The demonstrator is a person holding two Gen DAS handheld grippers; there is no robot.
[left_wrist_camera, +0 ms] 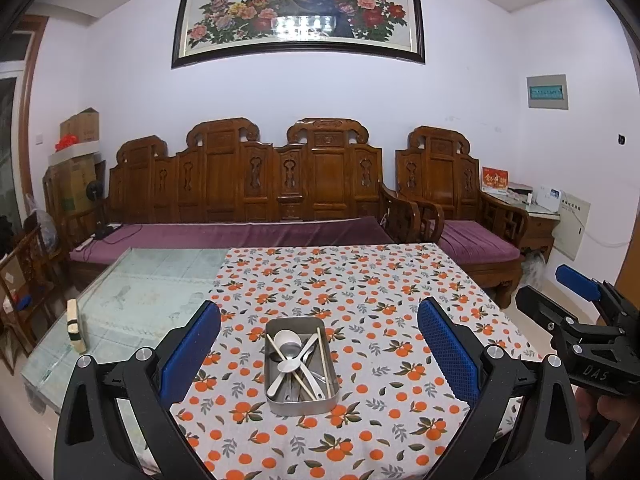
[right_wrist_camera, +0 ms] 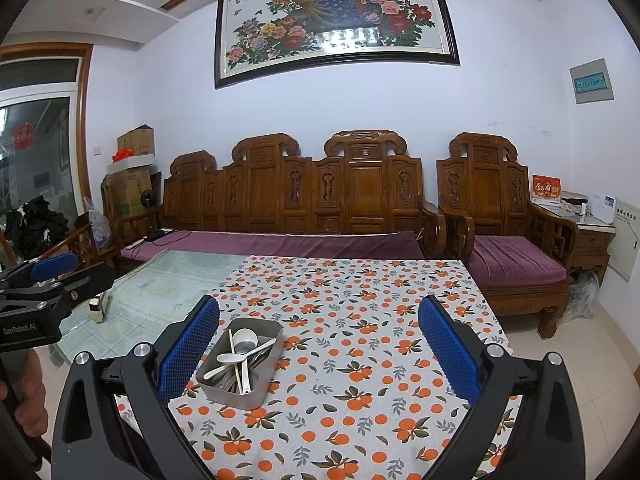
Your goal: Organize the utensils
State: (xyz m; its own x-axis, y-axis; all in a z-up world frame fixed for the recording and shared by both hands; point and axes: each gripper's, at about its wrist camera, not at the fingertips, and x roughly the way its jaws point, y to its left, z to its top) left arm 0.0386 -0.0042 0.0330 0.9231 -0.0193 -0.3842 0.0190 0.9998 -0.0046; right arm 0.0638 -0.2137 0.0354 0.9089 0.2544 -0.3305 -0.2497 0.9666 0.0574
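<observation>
A rectangular metal tin point(left_wrist_camera: 280, 402) sits on the orange-print tablecloth point(left_wrist_camera: 380, 304). It holds white spoons point(left_wrist_camera: 289, 366), metal spoons and wooden chopsticks point(left_wrist_camera: 323, 360) jumbled together. My left gripper point(left_wrist_camera: 318, 352) is open and empty, held above the table with the tin between its blue pads. In the right wrist view the tin point(right_wrist_camera: 234, 394) lies by the left pad of my right gripper point(right_wrist_camera: 318, 350), which is open and empty. The right gripper also shows in the left wrist view point(left_wrist_camera: 580, 292), and the left gripper shows in the right wrist view point(right_wrist_camera: 52, 270).
The cloth covers the right part of a glass-topped table point(left_wrist_camera: 140, 292). A small cream block point(left_wrist_camera: 76, 326) stands near the table's left edge. A carved wooden sofa point(left_wrist_camera: 248, 184) with purple cushions and an armchair point(left_wrist_camera: 456, 196) stand behind the table.
</observation>
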